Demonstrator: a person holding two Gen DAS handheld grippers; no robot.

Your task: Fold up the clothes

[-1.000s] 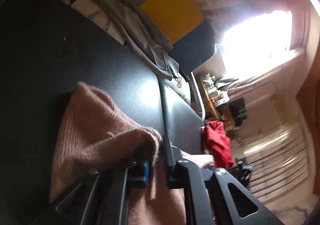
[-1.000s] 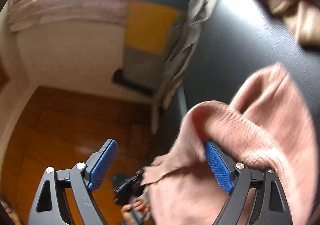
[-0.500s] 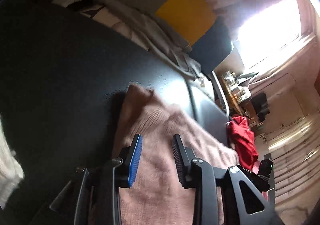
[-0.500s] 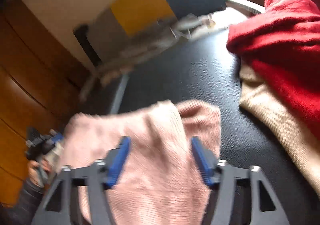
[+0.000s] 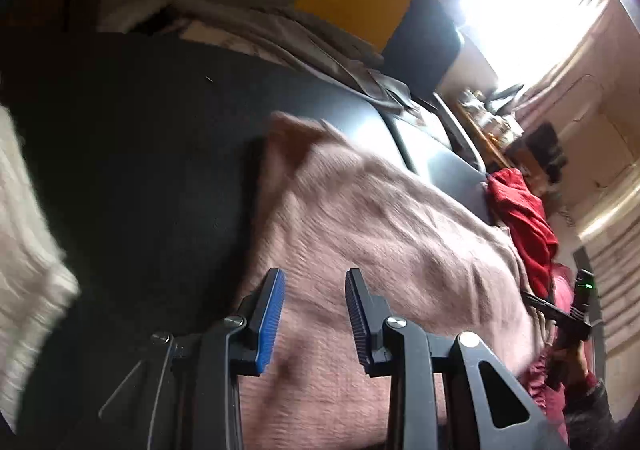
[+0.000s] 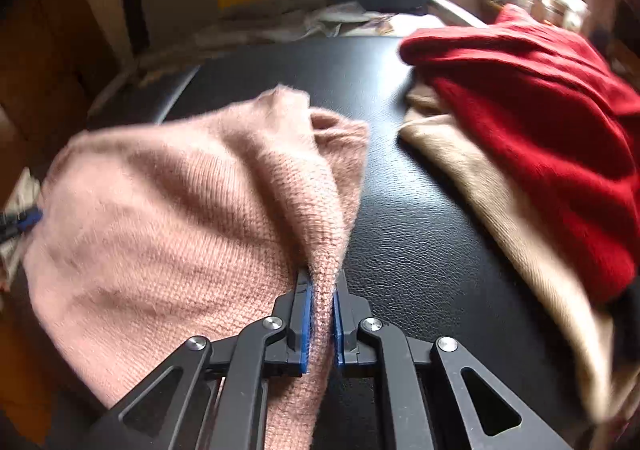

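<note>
Sweater edge could get yanked loose: right gripper jaws just clamped on a thin ridge, left gripper jaws left apart.

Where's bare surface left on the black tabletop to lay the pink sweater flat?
Free: the black tabletop strip between the pink sweater and the beige garment, widening toward the far edge. Also the dark stretch left of the sweater up to the white knit. Crowded: right side, red garment piled on the beige.
</note>
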